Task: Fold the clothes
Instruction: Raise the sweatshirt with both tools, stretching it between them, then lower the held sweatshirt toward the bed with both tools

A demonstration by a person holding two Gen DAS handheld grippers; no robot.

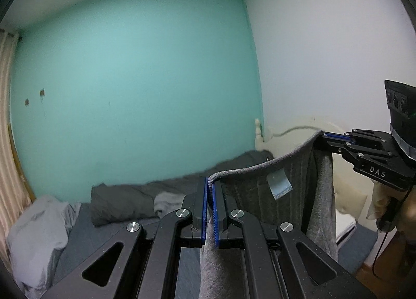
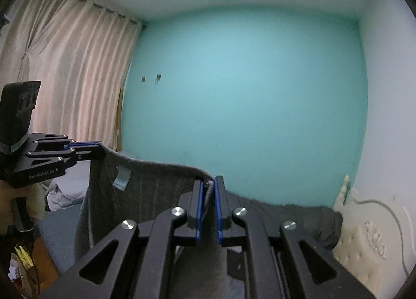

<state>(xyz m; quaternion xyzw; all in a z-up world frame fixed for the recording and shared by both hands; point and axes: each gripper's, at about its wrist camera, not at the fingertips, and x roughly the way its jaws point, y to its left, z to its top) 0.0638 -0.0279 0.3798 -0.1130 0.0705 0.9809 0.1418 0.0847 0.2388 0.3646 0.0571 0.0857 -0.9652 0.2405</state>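
A grey ribbed knit garment (image 1: 293,184) with a pale blue label (image 1: 279,184) hangs in the air, stretched by its top edge between the two grippers. My left gripper (image 1: 210,187) is shut on one top corner. My right gripper (image 1: 323,136), seen at the right of the left wrist view, is shut on the other corner. In the right wrist view the right gripper (image 2: 208,188) pinches the garment (image 2: 145,195) edge, and the left gripper (image 2: 100,147) holds the far corner at the left. The garment's lower part hangs below view.
A bed with a dark grey duvet (image 1: 124,203) and pale grey clothes (image 1: 39,231) lies below, against a teal wall. A cream headboard (image 2: 364,241) stands at the right, pink curtains (image 2: 65,78) at the left.
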